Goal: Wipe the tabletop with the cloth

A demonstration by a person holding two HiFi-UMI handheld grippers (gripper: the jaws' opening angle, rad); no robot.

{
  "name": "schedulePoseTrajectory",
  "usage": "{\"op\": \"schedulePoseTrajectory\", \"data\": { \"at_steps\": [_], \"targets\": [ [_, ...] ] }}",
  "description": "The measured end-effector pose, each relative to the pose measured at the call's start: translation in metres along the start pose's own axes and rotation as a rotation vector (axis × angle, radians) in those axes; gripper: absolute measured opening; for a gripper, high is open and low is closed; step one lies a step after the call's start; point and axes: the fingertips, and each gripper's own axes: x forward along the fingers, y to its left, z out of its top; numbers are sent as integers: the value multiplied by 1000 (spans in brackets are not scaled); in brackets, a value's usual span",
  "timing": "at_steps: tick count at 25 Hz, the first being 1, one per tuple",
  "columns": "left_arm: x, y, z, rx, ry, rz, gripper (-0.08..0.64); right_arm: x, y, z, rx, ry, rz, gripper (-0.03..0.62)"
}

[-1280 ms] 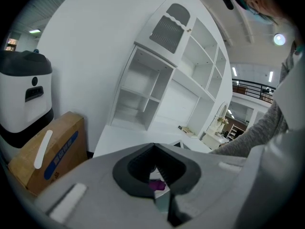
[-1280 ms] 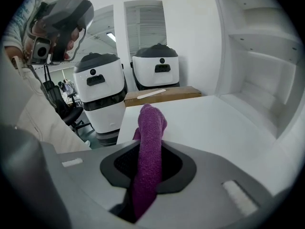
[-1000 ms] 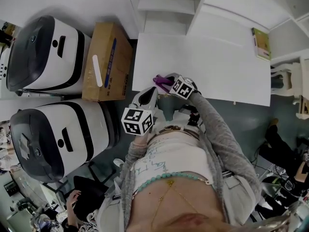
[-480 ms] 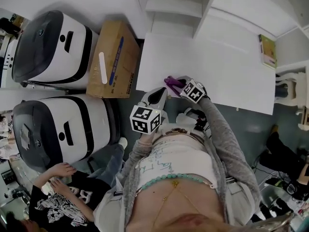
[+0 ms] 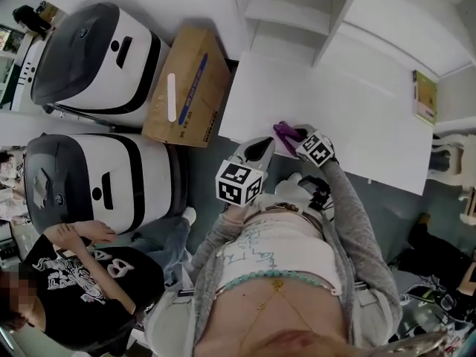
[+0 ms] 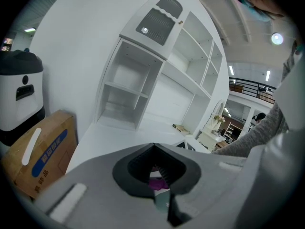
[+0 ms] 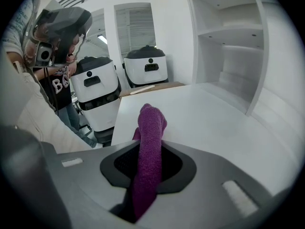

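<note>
The purple cloth (image 7: pixel 151 128) sticks up from between the jaws of my right gripper (image 7: pixel 148 163), which is shut on it. In the head view this gripper (image 5: pixel 296 138) holds the cloth (image 5: pixel 285 132) at the near left edge of the white tabletop (image 5: pixel 349 117). My left gripper (image 5: pixel 256 149) hangs just off that edge, beside the right one. Its jaws are shut with nothing in them (image 6: pixel 155 168). A bit of the purple cloth (image 6: pixel 155 182) shows through the slit between them.
A cardboard box (image 5: pixel 190 88) stands left of the table, with two white and black machines (image 5: pixel 97 50) (image 5: pixel 97 177) beyond it. White shelves (image 5: pixel 297 13) back the table. A book (image 5: pixel 424 95) lies at far right. A person in a black T-shirt (image 5: pixel 82 274) sits lower left.
Both grippers stay at the table's near edge with the cloth held. The head view has shifted, and the person in the black T-shirt has come further into view at lower left.
</note>
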Motion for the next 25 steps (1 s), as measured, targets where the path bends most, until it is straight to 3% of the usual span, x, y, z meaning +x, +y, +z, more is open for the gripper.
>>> {"op": "schedulePoseTrajectory", "data": {
  "at_steps": [25],
  "targets": [
    [28, -35, -9, -14, -13, 9, 0, -65, -33, -69, 113, -4, -93, 92]
  ]
}}
